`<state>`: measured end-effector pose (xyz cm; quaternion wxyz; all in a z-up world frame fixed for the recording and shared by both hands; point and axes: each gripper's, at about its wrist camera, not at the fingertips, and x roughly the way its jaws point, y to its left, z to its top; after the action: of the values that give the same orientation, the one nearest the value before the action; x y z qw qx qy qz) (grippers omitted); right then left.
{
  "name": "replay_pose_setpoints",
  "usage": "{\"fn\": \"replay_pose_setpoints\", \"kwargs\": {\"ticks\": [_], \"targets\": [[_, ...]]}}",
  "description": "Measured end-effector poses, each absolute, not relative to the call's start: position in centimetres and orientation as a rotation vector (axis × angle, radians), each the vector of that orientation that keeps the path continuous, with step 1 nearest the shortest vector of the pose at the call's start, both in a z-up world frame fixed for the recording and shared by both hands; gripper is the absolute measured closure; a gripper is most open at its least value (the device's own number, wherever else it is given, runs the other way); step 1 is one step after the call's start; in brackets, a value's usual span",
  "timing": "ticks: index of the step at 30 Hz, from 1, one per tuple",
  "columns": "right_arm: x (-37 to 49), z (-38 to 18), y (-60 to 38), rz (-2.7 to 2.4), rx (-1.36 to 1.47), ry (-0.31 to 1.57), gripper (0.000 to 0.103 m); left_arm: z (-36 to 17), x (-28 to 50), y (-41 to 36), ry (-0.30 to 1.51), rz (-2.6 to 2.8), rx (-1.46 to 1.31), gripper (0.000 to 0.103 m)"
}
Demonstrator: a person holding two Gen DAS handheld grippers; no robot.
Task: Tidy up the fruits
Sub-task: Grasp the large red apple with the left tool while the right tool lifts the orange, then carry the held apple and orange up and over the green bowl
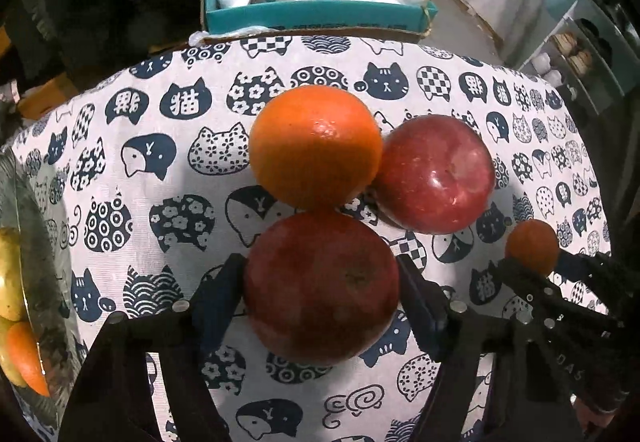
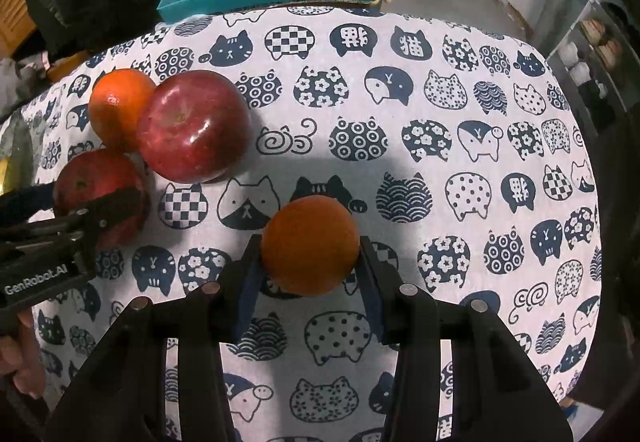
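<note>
Here, a dark red apple (image 1: pixel 322 286) sits between the fingers of the left gripper (image 1: pixel 322 292), both pads pressed against its sides. Just behind it a large orange (image 1: pixel 316 146) and a second red apple (image 1: pixel 434 174) touch each other on the cat-print tablecloth (image 1: pixel 160 170). The right gripper (image 2: pixel 310 262) is clamped on a small orange (image 2: pixel 311 251) nearer the table's middle. A glass bowl (image 1: pixel 44 226) at the left edge holds yellow fruit and an orange piece. A teal box (image 1: pixel 316 16) of plastic bags stands beyond the table.
</note>
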<state>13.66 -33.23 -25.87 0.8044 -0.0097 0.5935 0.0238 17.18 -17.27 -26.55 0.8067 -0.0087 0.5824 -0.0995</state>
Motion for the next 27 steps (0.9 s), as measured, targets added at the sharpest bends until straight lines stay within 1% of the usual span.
{"fn": "replay_pose_setpoints", "kwargs": {"ticks": [14,27], "targets": [[12.6,-23.1,-33.1,0.055,-0.049,1.213,0.059,-25.0,15.5,-16.0,1.189,-0.155,0.006,0.027],[10.8,-18.7,-31.9,0.077,-0.062,1.137,0.059,-19.3,13.1,-14.4,1.062,-0.149,0.011,0.027]]}}
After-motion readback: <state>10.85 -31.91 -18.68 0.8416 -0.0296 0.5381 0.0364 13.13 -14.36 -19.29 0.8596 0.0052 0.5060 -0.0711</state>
